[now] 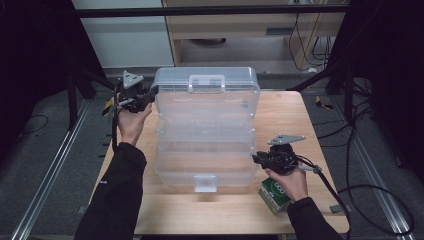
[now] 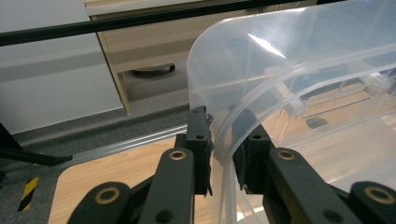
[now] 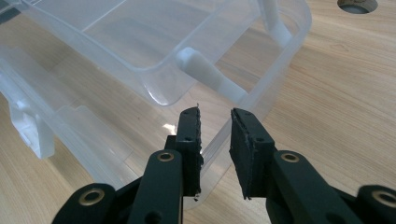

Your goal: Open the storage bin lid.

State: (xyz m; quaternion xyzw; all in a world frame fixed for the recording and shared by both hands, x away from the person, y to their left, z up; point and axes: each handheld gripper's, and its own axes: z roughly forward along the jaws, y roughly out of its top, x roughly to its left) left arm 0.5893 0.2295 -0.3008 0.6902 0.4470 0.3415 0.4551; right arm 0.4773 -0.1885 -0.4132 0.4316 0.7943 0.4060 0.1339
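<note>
- One clear plastic organiser box [image 1: 206,131] stands open on the wooden table [image 1: 310,120], near its middle, its stepped tiers fanned out; no contents can be made out through its walls.
- Two hand-held grippers work on it, one on each side.
- One left gripper [image 2: 223,154] pinches the upper tier's curved rim [image 2: 219,107] at the box's far left corner, a jaw on each side of the thin wall.
- One right gripper [image 3: 215,140] sits at the lower tier's near right corner, jaws slightly apart astride the rim [image 3: 280,70], not pressing it.
- One small green and white carton [image 1: 274,194] lies on the table just beneath the right hand [image 1: 287,181].
- One white latch tab [image 1: 205,183] hangs at the box's near edge.
</note>
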